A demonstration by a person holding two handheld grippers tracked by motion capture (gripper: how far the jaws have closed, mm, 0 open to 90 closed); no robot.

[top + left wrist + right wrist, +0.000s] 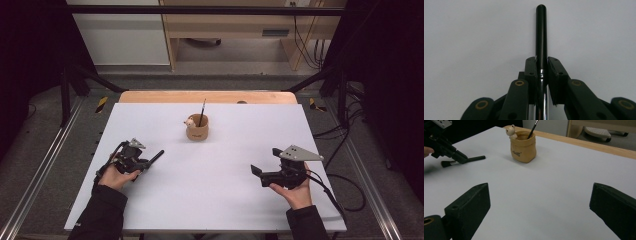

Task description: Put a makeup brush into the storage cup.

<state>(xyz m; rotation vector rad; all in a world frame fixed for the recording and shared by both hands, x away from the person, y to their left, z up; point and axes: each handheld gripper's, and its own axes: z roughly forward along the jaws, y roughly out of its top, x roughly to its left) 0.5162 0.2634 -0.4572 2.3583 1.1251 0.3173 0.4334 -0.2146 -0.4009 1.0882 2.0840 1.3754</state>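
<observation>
White tabletop, tan pot holding, apparently, one slim brush

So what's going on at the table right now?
A person works with a gripper in each hand. The left gripper has its jaws shut on a black makeup brush that lies on the white table, handle pointing toward the pot. The right gripper is open and holds nothing, over bare table. Further back stands a tan pot with a small bear figure on its rim and another thin brush upright inside.
</observation>
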